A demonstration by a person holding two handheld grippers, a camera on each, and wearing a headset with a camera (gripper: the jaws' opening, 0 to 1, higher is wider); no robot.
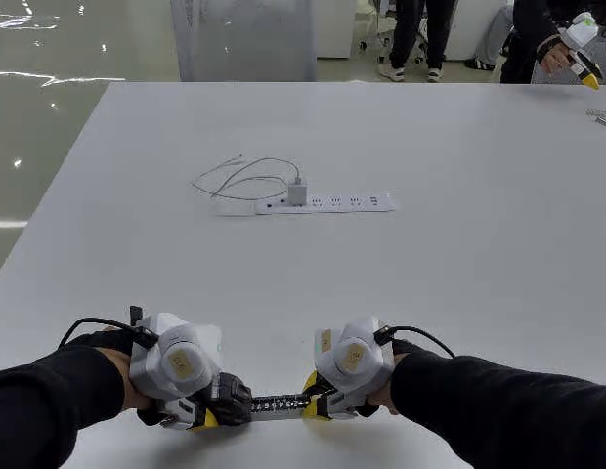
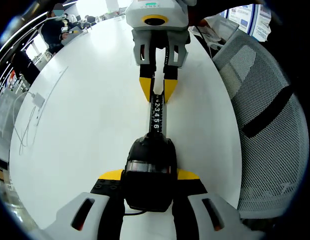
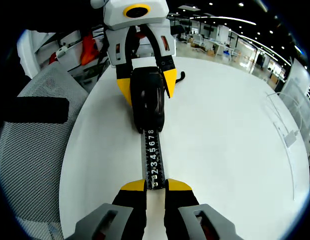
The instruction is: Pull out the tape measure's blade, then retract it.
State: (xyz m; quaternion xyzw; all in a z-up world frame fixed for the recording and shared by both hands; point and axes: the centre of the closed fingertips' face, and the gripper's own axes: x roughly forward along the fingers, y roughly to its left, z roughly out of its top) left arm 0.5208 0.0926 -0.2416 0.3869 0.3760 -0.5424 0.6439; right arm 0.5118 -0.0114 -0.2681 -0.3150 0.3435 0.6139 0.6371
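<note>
The black tape measure [image 2: 150,165] is at the near edge of the white table [image 1: 430,147], held tight in the left tongs [image 2: 150,175]. Its blade [image 3: 153,155] is pulled out a little way to the right. The right tongs [image 3: 156,186] pinch the blade's end. Farther off on the table lie a power strip [image 1: 332,202] and a thin white cable [image 1: 239,176]

1. The tape measure [image 1: 230,399] sits in the left claw [image 1: 210,418], at the counter's [image 1: 459,254] near edge.
2. Its blade [image 1: 279,404] runs right into the right claw [image 1: 311,406].
3. The power strip [image 1: 327,203] lies behind both (mid-counter), with the cable [image 1: 239,176] at its left.
</note>
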